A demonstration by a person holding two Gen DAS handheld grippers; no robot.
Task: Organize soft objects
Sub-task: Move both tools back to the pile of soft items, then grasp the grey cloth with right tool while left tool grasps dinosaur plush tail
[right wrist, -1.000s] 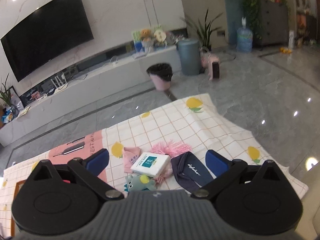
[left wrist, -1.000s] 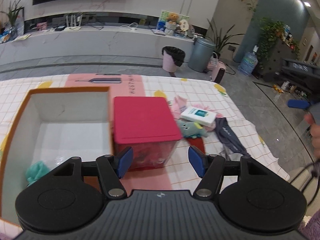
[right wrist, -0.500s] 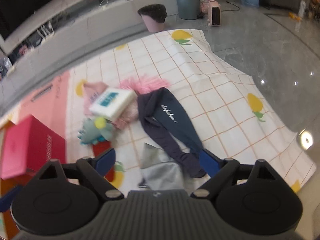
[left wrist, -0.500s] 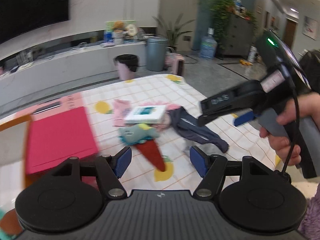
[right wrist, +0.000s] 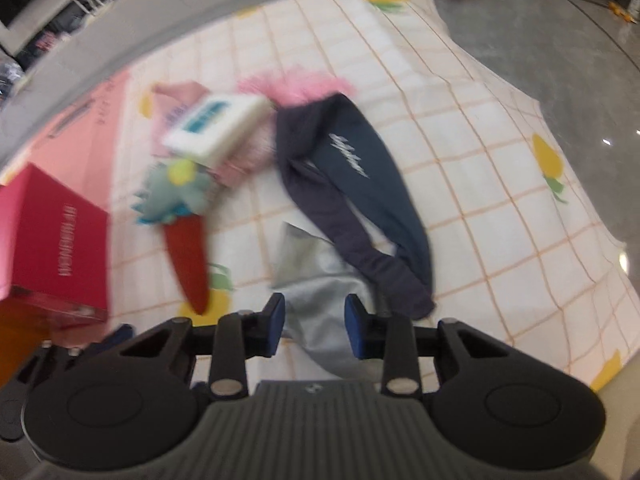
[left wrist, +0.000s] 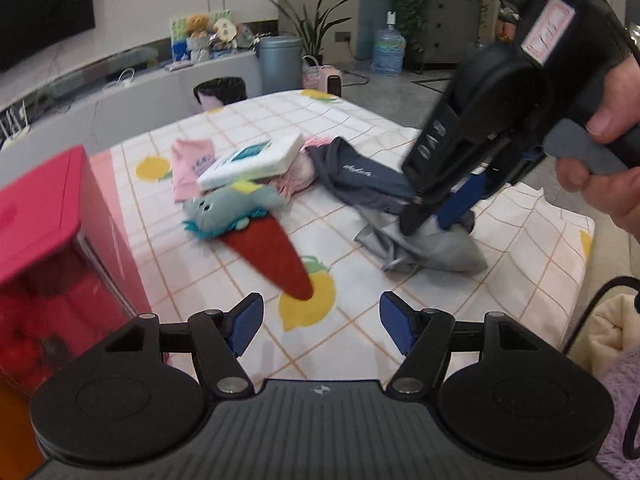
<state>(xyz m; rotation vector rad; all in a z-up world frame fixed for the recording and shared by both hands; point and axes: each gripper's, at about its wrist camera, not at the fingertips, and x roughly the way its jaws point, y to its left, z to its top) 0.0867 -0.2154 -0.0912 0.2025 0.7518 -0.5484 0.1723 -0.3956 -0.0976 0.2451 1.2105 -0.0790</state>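
Grey cloth [right wrist: 320, 312] lies crumpled near the table's [left wrist: 532, 280] right edge, touching the navy garment's [right wrist: 360, 184] near end. Right gripper [right wrist: 315, 326] straddles the cloth, jaws closing, pads not clearly pressing yet. Left gripper [left wrist: 321, 328] hovers wide open and empty over bare tablecloth beside the carrot toy [left wrist: 248, 232]. Red box [left wrist: 52, 232] blocks the left side. Open cloth toward the near-right corner.

Open tablecloth [left wrist: 352, 344] ahead of left gripper [left wrist: 321, 328]; red box [left wrist: 60, 240] blocks left, right gripper [left wrist: 436, 216] right.
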